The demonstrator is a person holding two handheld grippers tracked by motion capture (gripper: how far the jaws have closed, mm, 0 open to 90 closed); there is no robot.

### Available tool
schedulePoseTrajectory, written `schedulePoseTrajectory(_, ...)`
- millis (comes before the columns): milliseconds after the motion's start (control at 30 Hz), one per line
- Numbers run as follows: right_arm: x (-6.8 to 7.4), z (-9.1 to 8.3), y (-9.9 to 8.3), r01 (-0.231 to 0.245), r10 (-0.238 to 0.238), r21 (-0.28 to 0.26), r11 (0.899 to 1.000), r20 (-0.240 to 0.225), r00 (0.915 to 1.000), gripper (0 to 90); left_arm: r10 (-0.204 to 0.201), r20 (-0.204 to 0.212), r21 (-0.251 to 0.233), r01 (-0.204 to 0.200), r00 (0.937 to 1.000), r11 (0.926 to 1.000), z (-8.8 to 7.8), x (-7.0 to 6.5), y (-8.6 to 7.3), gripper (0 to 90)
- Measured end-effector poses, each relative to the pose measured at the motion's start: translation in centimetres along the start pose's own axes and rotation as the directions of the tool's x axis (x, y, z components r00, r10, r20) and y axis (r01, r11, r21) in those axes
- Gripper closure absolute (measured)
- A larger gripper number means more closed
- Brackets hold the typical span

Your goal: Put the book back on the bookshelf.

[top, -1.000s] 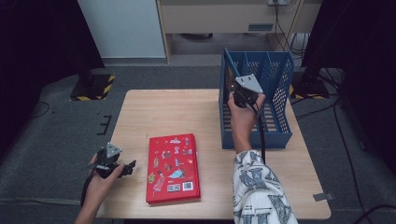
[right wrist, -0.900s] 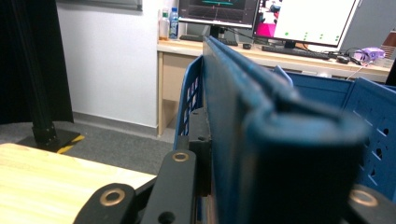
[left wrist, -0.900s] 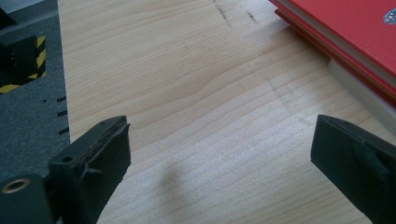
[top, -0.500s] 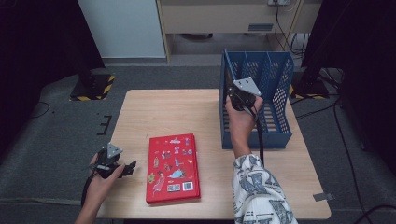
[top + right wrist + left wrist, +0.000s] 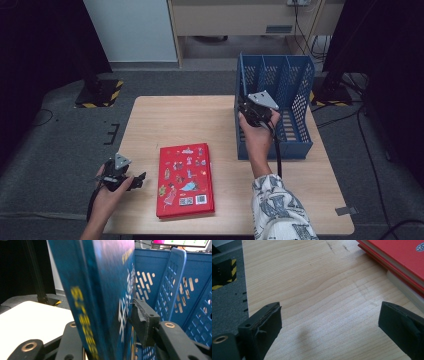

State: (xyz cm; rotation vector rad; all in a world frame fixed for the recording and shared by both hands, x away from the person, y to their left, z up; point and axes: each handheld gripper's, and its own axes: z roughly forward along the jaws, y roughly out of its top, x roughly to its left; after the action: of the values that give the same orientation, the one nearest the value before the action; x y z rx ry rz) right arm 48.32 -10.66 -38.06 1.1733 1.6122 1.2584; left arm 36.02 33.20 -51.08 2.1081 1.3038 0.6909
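The right gripper (image 5: 253,111) has just been opening its jaws around a dark blue book (image 5: 105,290) that stands upright in the blue perforated plastic file rack (image 5: 300,85); the book is between them, the far pad seemingly just off its cover. So the placing step seems almost done, and next the hand should withdraw without tipping the book. The left gripper (image 5: 329,332) waits with jaws wide apart over the wooden table (image 5: 312,290), near the red hardcover book (image 5: 186,180).

A red book (image 5: 185,181) with small printed figures, a blue perforated rack (image 5: 295,90), a dark blue book (image 5: 105,290) with yellow lettering.

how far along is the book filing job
Roughly halfway. A blue book stands upright in the blue file rack; the right gripper has just been opening, the book between its jaws. The red book lies flat beside the open left gripper.
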Motion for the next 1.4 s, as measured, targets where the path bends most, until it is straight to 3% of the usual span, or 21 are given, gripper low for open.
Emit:
schedulePoseTrajectory(767,-0.1,-1.5,-1.3,0.004,0.0,0.039,0.999,-0.086,0.9963,32.7,0.001,0.0,0.001,-0.001,1.0,1.0,0.0,-0.1,0.0,4.2)
schedulePoseTrajectory(1400,0.0,-4.4,-3.3,-0.016,0.032,0.08,0.997,-0.2,0.9793,17.4,0.009,0.011,-0.001,-0.009,0.9999,1.0,0.1,-0.2,0.1,3.7)
